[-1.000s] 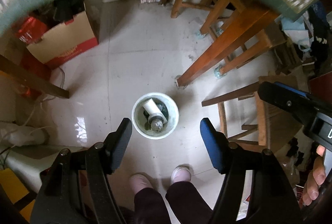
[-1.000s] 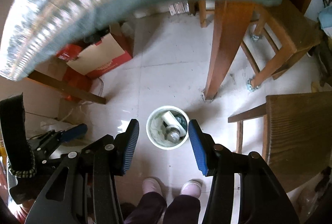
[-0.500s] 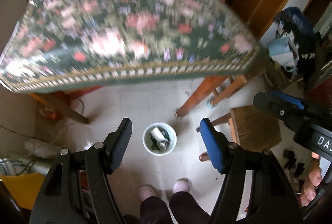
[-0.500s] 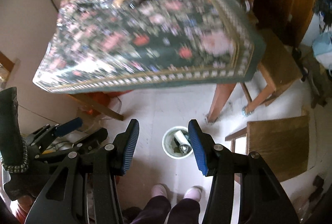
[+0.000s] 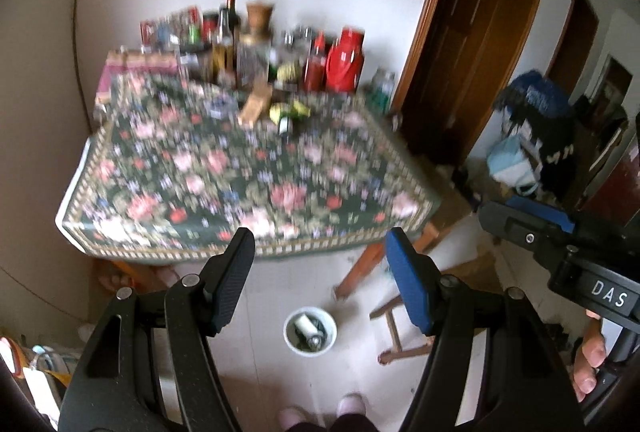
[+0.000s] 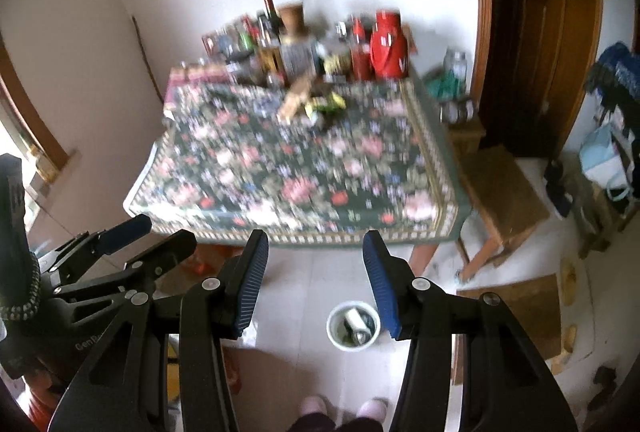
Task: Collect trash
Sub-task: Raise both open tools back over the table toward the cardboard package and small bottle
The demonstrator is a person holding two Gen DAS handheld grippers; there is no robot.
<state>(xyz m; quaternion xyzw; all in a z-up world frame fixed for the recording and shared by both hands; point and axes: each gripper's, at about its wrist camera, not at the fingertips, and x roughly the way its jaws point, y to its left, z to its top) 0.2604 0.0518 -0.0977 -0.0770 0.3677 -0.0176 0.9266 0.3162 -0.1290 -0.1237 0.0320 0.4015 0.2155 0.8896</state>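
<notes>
A small white trash bin (image 5: 310, 331) stands on the floor below the table, with a white roll and a can inside; it also shows in the right wrist view (image 6: 353, 326). On the floral tablecloth (image 5: 248, 167) lie a brown box (image 5: 254, 103) and a yellow-green wrapper (image 5: 289, 109), seen too in the right wrist view (image 6: 325, 104). My left gripper (image 5: 318, 264) is open and empty, high above the floor. My right gripper (image 6: 314, 264) is open and empty beside it.
Bottles, jars and a red thermos (image 5: 345, 57) crowd the table's far edge by the wall. Wooden stools (image 6: 502, 203) stand right of the table. A dark wooden door (image 5: 476, 43) is at the right. My feet (image 5: 316, 412) are near the bin.
Both grippers have risen from just above the bin and tilted up, so the table top came into view. Both stay open and empty.
</notes>
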